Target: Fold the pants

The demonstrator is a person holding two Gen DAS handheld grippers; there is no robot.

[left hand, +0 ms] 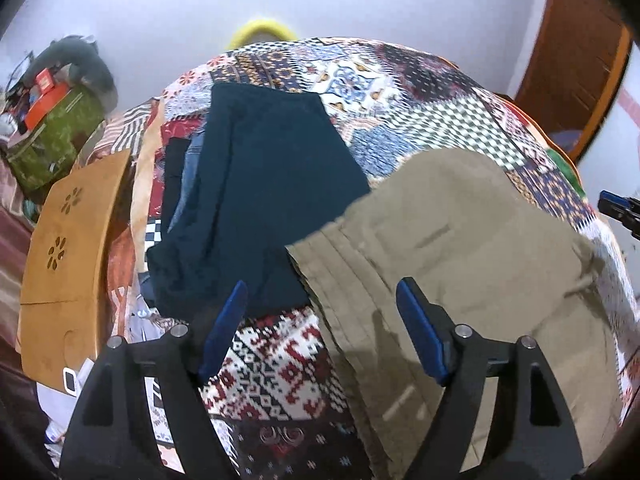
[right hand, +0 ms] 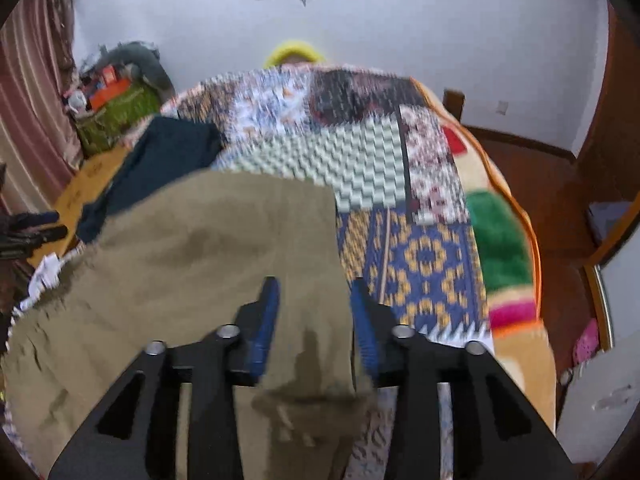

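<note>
Blur, hidden cloth and cut-off edges

The right wrist view is smeared: the quilt (right hand: 360,152) pattern at the bed's far edge cannot be read. The khaki pants (right hand: 192,264) run out of frame at the bottom, and the right tongs (right hand: 316,320) hide their near corner. In the left view, the dark pants (left hand: 276,184) cover most of a blue garment (left hand: 192,168) beneath; the left tongs (left hand: 320,328) hide cloth at the bed's near edge.
</note>
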